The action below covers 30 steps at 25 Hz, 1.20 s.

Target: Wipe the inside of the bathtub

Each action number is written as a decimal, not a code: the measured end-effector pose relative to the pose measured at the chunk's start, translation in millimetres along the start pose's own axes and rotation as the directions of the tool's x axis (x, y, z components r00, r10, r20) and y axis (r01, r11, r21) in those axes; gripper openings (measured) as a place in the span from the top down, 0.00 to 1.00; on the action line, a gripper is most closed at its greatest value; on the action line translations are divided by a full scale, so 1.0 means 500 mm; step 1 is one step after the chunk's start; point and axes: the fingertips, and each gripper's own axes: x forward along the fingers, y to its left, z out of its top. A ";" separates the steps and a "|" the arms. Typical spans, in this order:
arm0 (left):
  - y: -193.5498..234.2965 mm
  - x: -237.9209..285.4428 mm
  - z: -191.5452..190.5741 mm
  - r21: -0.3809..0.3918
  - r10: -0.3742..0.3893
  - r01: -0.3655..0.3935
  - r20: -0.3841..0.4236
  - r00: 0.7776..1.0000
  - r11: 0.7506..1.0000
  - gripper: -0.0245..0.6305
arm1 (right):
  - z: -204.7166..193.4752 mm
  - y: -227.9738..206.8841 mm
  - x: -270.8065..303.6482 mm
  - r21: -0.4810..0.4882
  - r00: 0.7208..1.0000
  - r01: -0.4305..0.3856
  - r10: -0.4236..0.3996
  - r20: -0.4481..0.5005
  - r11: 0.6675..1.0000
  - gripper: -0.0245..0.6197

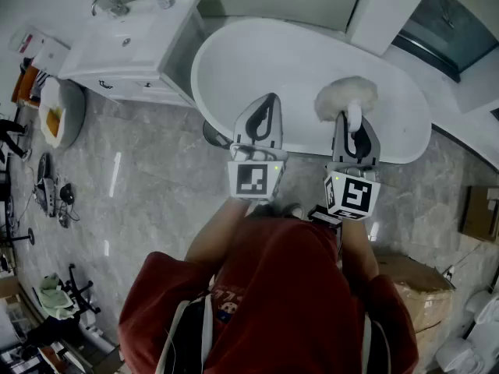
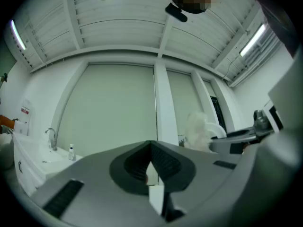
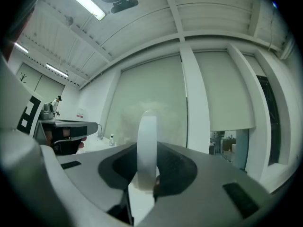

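A white oval bathtub lies below me in the head view. Over its near rim my left gripper is shut with nothing in it; in the left gripper view its jaws meet at the tip. To its right, my right gripper is shut on the white handle of a fluffy white duster, whose head hangs above the tub's inside. The duster also shows at the right of the left gripper view. Both grippers point up and level, at a wall.
A white vanity with sink and tap stands left of the tub. A glass shower door is at the far right. Cardboard boxes sit on the marble floor to my right; clutter and a bin lie at the left.
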 end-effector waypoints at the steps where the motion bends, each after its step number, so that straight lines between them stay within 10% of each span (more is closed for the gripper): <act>1: 0.001 0.001 -0.003 0.012 -0.001 0.001 -0.002 1.000 1.000 0.94 | 0.000 -0.001 0.001 0.001 1.000 0.000 0.000 0.000 1.000 0.82; 30: 0.111 -0.014 -0.005 0.001 0.010 -0.010 0.009 1.000 1.000 0.94 | -0.008 0.069 0.045 0.018 1.000 -0.002 0.003 -0.029 1.000 0.82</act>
